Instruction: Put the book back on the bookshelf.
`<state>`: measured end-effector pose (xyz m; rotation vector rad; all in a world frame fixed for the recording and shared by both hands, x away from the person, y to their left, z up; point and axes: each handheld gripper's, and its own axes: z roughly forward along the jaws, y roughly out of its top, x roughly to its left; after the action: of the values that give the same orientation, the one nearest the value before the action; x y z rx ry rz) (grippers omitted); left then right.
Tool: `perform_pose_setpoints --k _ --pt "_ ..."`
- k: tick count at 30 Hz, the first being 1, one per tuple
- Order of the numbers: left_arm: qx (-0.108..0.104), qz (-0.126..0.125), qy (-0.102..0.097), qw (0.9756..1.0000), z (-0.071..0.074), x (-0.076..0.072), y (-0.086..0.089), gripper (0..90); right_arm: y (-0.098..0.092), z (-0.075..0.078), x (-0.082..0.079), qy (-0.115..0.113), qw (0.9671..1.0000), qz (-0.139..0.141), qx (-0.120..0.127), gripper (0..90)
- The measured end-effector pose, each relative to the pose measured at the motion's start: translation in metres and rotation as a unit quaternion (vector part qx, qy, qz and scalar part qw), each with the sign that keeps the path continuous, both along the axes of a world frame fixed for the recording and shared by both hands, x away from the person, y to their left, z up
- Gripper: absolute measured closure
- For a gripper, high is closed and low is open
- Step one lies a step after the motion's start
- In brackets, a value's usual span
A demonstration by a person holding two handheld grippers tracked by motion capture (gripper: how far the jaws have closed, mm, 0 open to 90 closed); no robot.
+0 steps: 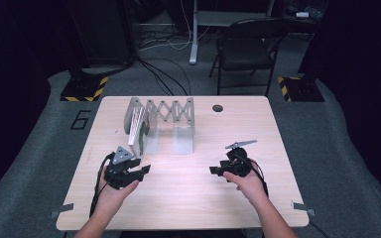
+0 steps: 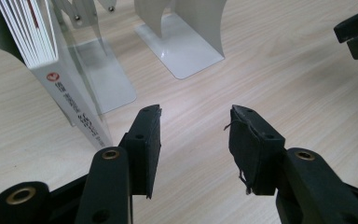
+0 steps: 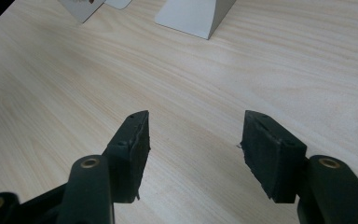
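Book (image 1: 139, 130), white, upright with a slight lean in the leftmost slot of the expanding rack (image 1: 171, 113), far-left part of the table (image 1: 188, 203), spine toward the person; long axis vertical. Left gripper (image 1: 142, 170): nearer of the 2, just in front of the book and slightly to its left, jaws apart, nothing between them. Right gripper (image 1: 214, 170): well apart to the right, jaws likewise apart and empty. Judged next reach: left gripper, forward and a little right.

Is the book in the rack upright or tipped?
Tipped: the book leans against a rack divider, its spine slanting in the left gripper view.
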<state>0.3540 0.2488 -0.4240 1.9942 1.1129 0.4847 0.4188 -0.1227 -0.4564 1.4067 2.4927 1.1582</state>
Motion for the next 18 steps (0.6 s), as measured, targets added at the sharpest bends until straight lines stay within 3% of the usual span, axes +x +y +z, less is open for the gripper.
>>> perform_pose_setpoints --k 1,4,18 --pt "0.001 0.0 -0.001 1.0 -0.002 -0.001 0.001 53.6 0.001 0.0 -0.001 0.01 0.9999 -0.003 0.0 41.5" --pt "-0.01 0.002 -0.002 0.9999 -0.008 -0.004 0.006 53.2 0.002 -0.001 -0.001 0.011 0.9999 -0.001 -0.004 41.6" --pt "-0.003 0.012 0.007 0.9999 -0.037 0.0 0.018 52.5 0.006 -0.005 0.002 0.011 0.9999 0.006 -0.009 41.6"
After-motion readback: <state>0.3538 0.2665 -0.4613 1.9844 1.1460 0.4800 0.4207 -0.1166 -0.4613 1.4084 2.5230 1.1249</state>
